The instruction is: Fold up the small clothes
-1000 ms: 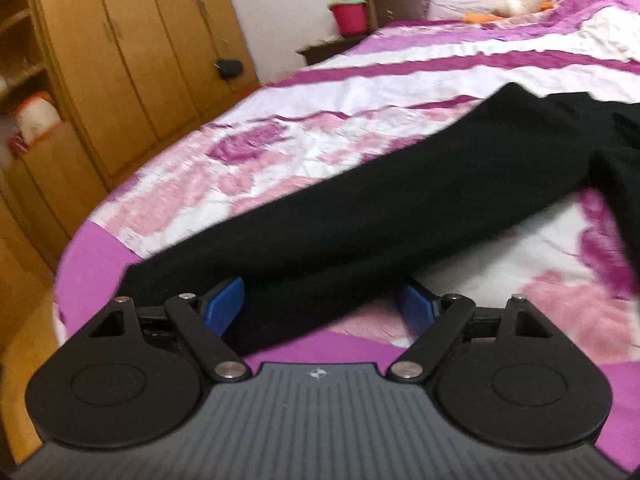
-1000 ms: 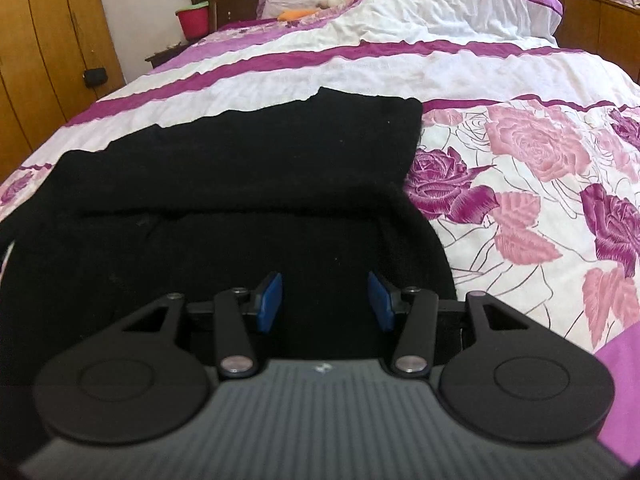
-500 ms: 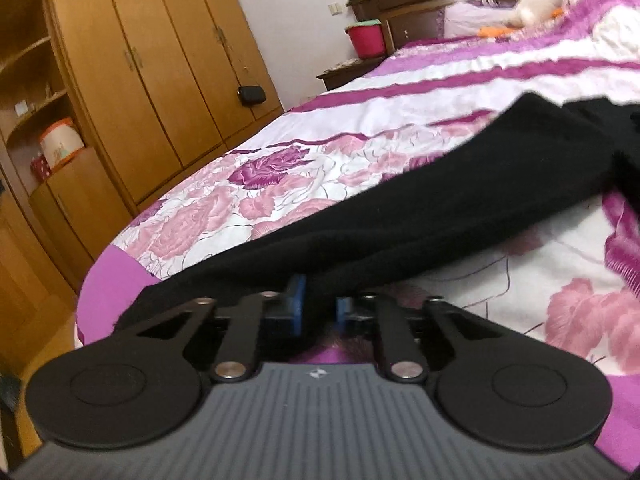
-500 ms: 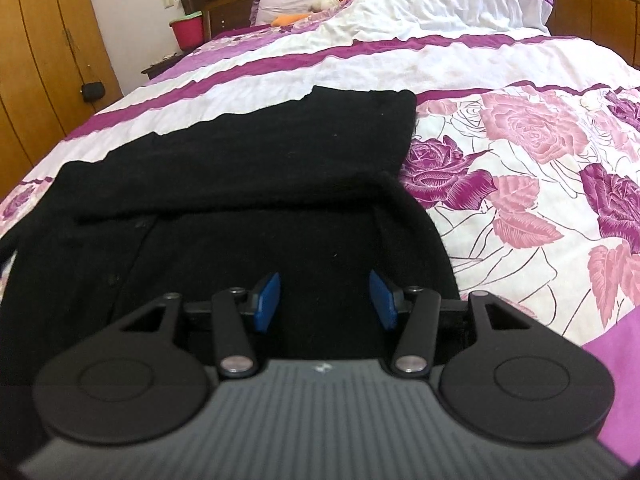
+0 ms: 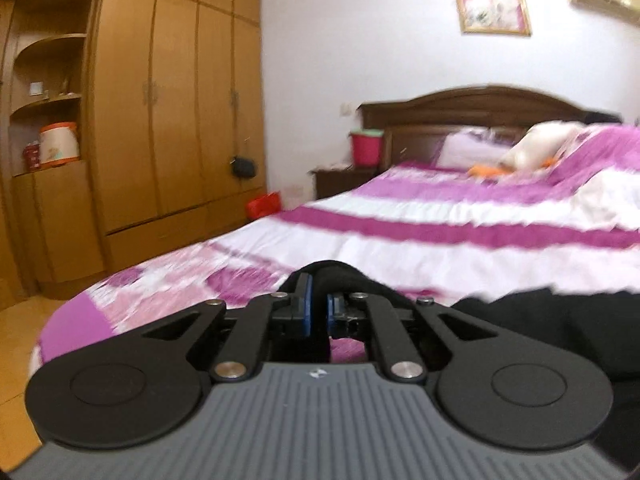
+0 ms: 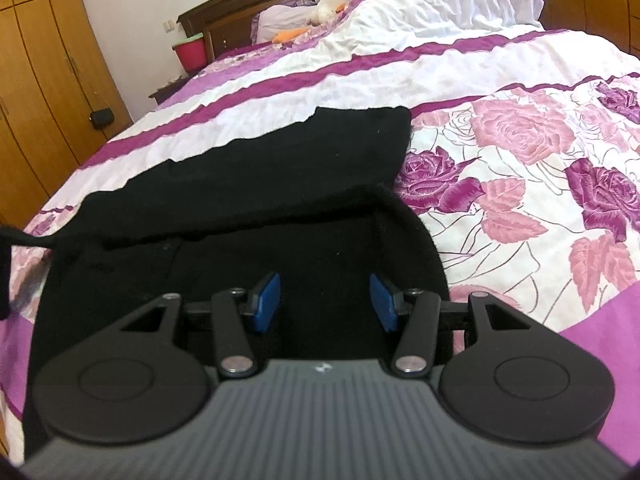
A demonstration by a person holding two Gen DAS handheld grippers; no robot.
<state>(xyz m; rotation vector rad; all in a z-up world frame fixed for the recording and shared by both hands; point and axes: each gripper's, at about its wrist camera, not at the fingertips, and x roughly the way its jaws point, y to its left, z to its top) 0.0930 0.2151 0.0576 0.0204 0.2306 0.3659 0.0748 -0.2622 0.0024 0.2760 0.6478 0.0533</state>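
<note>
Left claw (image 5: 319, 312) pinched a fold of the black garment (image 5: 340, 274), lifted above the bed (image 5: 440, 240).
Right claw (image 6: 324, 300) stood half spread over the black garment (image 6: 248, 184), its pads (image 6: 267, 301) clear of the cloth. Only the right view showed the garment spread on the floral bedspread (image 6: 520, 152); the left view, nearly level, showed the wardrobe (image 5: 160, 100) and headboard (image 5: 460, 108).

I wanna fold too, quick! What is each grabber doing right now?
Left gripper: shut on the black garment, pinching a fold of it.
Right gripper: open above the black garment, holding nothing.
</note>
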